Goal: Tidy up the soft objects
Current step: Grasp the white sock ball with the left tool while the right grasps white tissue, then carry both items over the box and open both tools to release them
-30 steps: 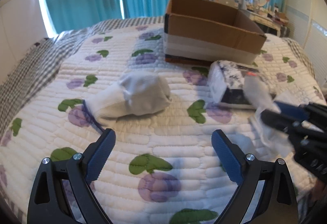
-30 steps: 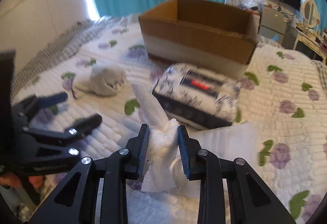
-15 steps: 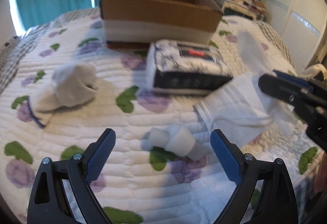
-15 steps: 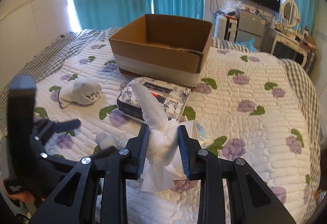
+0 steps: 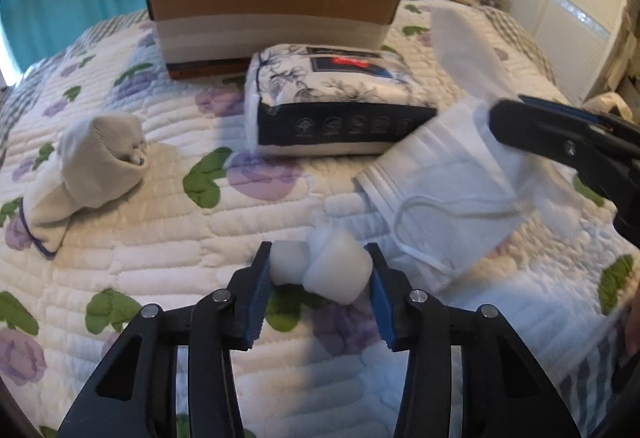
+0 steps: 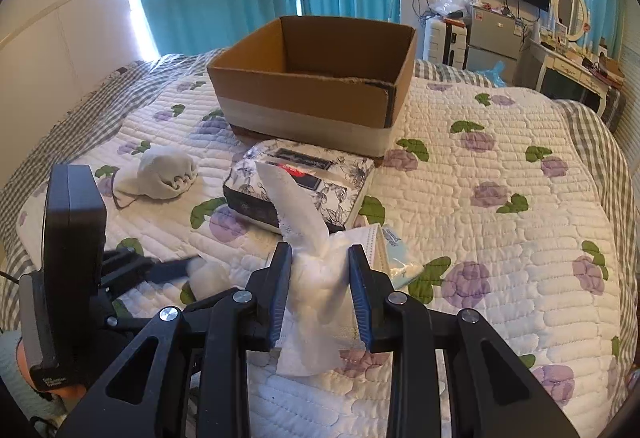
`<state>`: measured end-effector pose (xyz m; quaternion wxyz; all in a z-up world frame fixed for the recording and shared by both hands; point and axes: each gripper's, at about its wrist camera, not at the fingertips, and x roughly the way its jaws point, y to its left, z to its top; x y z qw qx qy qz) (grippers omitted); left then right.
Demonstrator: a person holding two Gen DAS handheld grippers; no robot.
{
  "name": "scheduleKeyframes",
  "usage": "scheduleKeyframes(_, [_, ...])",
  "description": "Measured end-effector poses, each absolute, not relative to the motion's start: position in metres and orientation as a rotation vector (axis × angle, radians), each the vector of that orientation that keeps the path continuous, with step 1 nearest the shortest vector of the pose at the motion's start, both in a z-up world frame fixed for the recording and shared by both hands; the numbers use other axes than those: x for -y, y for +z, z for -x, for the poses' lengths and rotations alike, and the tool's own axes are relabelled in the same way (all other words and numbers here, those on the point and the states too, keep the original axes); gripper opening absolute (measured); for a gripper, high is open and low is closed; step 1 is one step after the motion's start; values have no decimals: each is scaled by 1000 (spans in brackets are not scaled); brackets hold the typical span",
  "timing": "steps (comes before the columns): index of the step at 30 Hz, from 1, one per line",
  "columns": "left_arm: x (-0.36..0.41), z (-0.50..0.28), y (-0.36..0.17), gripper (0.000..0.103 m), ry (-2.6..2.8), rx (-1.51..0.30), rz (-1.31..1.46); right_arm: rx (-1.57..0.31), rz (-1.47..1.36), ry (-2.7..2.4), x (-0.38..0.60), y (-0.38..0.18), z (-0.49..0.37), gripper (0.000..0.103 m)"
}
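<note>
So a second ago my left claw (image 5: pixel 318 274) was wide open, pointed at the rolled-up sock (image 5: pixel 92 166) off to the side. Since then it has swung over and closed in on the little white cotton wad (image 5: pixel 326 272), which now sits right between the blue pads with both touching it. I'd call that gripped, though it's resting on the quilt (image 5: pixel 160 238) and not lifted yet.

My right claw (image 6: pixel 320 288) hasn't changed its deal: clamped on a bunched-up tissue (image 6: pixel 310 238), the loose end sticking up ahead of the fingers. It has come up and back from the bed, so I now see the whole spread in front of it.

What that means, I think: both claws are loaded, so the next stop is probably the box.

The cardboard box (image 6: pixel 312 110) sits straight ahead of both claws, past the wrapped tissue pack (image 5: pixel 336 102) that lies just in front of it. As far as I can see inside, there's nothing in it. The face mask (image 5: pixel 440 198) lies just ahead and right of my left claw, still waiting, same as the sock.
</note>
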<state>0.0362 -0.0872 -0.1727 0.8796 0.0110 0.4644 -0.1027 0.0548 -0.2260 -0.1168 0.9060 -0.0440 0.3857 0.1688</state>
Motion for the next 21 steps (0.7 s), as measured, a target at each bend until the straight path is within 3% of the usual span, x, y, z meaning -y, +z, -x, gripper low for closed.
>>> scheduleKeyframes(7, [84, -19, -151, 42, -207, -930, -33, -755, 119, 334, 221, -97, -42, 29])
scheduleKeyframes(21, [58, -11, -40, 42, -201, -732, -8, -614, 134, 372, 208, -19, -24, 28])
